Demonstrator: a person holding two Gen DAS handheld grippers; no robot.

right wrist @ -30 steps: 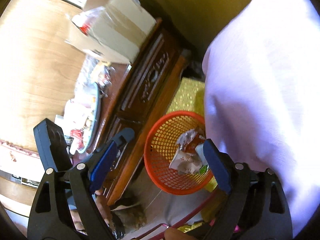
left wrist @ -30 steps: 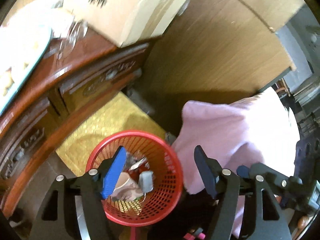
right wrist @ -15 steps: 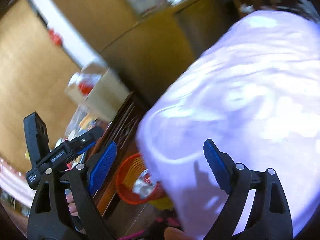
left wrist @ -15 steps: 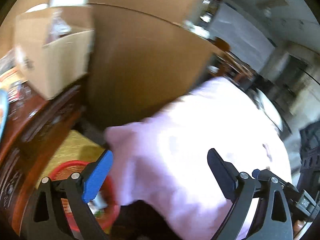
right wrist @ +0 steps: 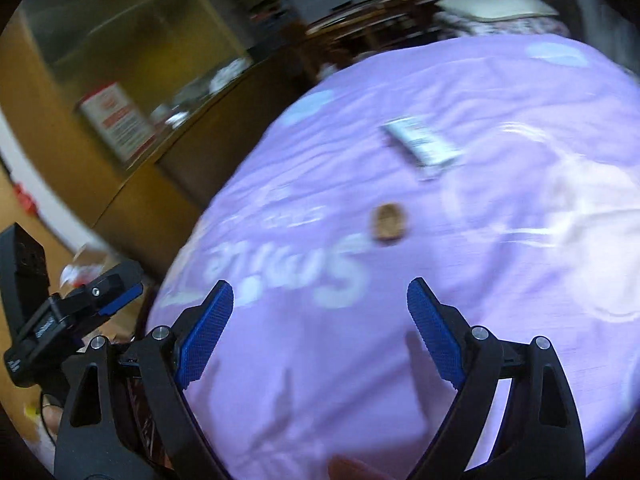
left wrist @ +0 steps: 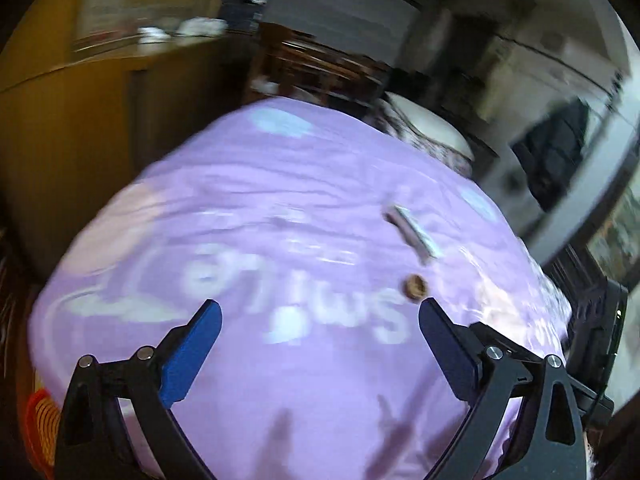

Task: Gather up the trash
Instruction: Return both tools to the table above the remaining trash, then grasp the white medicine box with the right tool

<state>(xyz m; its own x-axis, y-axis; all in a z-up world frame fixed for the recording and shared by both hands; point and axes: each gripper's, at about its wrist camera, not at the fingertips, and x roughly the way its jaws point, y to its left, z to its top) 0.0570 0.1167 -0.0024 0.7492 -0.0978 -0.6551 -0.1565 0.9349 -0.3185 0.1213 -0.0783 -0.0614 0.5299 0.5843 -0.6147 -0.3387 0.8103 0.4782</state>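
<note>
1. Lilac cloth (left wrist: 304, 380), printed with pale lettering. I see it filling the centre and lower part of both wrist views, creased, and blurred throughout.

2. Wooden cabinet (left wrist: 80, 128), brown. Upper left of the left wrist view, behind the cloth; its detail is too smeared for me to read.

3. Red basket (left wrist: 38, 428). I find only a sliver of its mesh rim at the lower left edge of the left wrist view, beside the cloth.

4. Left gripper (left wrist: 320, 316). Bottom of the left wrist view, blue-padded jaws spread wide with nothing between them, only cloth beyond. It also shows at the lower left of the right wrist view (right wrist: 102, 300).

5. Right gripper (right wrist: 320, 296). Bottom of the right wrist view, jaws likewise parted and empty.

6. Flat wrapper (right wrist: 420, 144), pale with a dark band. Lies on the cloth, upper centre of the right wrist view, well ahead of my right jaws; right of centre in the left view (left wrist: 412, 232).

7. Small brown scrap (right wrist: 388, 224), roundish. On the cloth near the wrapper, apart from it; in the left view (left wrist: 415, 287) just above the right fingertip.
</note>
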